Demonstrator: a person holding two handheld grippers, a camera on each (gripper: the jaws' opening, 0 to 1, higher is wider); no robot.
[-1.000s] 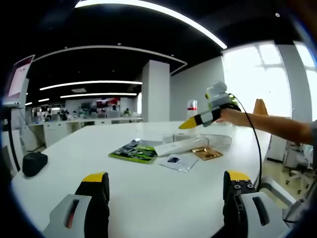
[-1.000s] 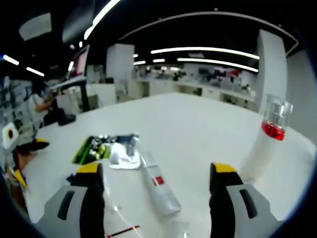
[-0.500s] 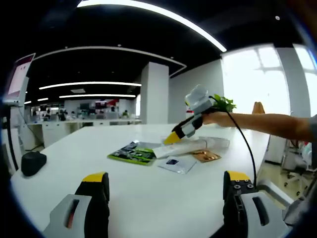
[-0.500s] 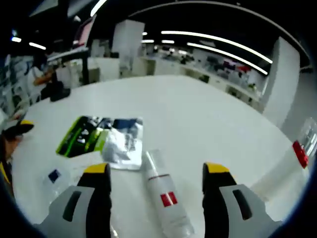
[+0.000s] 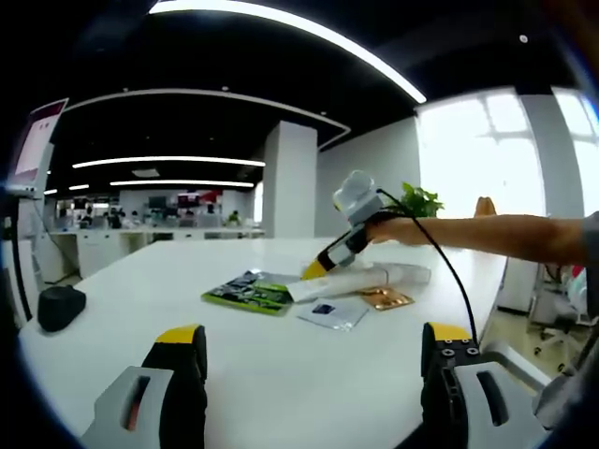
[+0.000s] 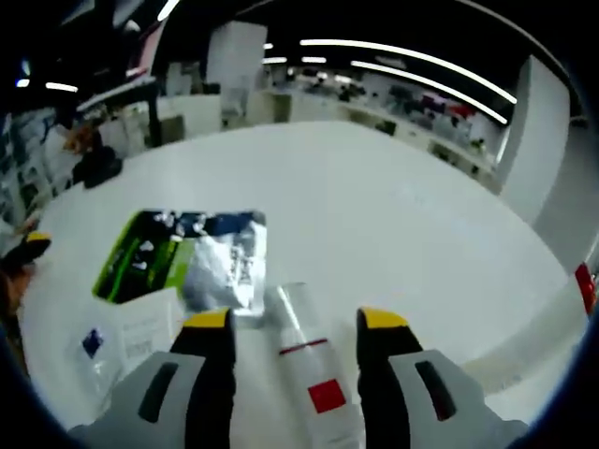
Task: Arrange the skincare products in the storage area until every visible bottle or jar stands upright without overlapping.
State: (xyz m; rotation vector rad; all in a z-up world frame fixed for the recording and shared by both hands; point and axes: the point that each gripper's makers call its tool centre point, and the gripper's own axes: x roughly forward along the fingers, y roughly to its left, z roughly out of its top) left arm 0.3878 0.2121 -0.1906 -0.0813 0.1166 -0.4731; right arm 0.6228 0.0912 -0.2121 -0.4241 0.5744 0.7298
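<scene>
**Right gripper straddling the fallen bottle**

On the white table (image 6: 393, 215) a clear bottle with red markings (image 6: 314, 374) lies on its side, between the spread jaws of the right gripper (image 6: 296, 323), no contact that I can make out. Just past its cap sit a silver sachet (image 6: 225, 267) and a green packet (image 6: 140, 257). Over in the left gripper view, the left gripper (image 5: 309, 341) hangs wide open above bare tabletop, well short of the packets, gripping nothing.
</scene>
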